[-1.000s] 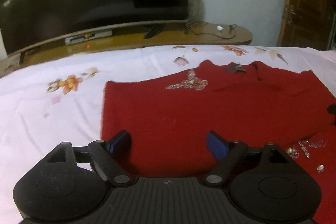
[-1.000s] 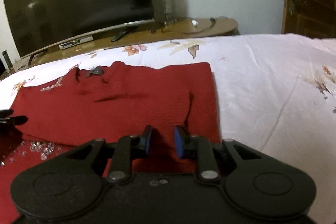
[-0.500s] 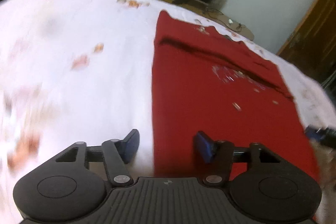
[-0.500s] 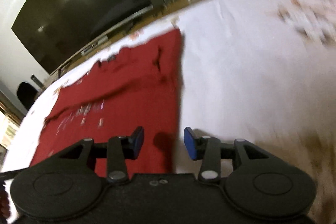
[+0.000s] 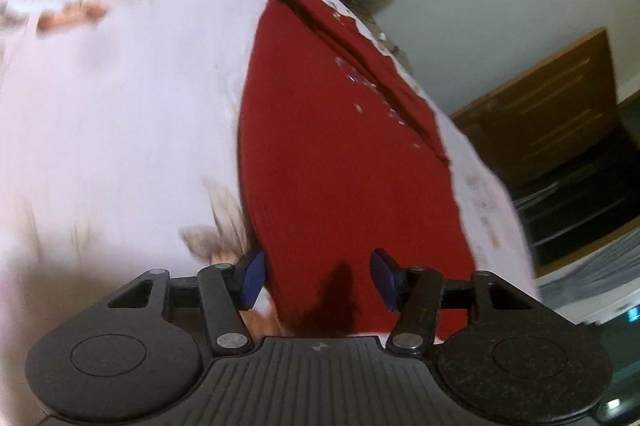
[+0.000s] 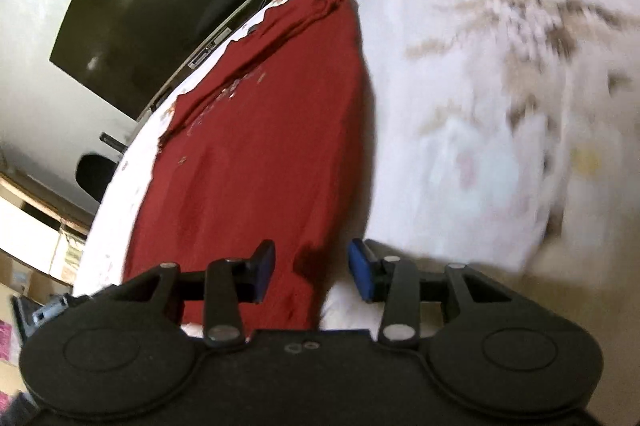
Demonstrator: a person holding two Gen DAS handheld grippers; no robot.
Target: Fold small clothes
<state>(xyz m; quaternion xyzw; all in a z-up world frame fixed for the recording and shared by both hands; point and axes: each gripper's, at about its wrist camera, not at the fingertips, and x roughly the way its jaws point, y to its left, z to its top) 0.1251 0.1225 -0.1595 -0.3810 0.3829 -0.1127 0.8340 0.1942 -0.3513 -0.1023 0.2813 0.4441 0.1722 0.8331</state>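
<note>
Left black two-finger tool [image 5: 318, 282] spread apart over near left corner of flat red knit garment [image 5: 340, 146]; right black tool [image 6: 312, 272] likewise apart at near right corner. Beyond, white floral bedsheet [image 6: 480, 106], then dark television [image 6: 168, 6].

One red knitted garment [image 5: 344, 162] with beaded trim lies on one white floral bedsheet [image 5: 120, 114]. Beyond the sheet's far edge stands one large black flat-screen television [image 6: 168, 2]. Two black grippers with blue finger pads, left gripper [image 5: 318, 280] and right gripper [image 6: 312, 272], both spread, at the garment's near hem
</note>
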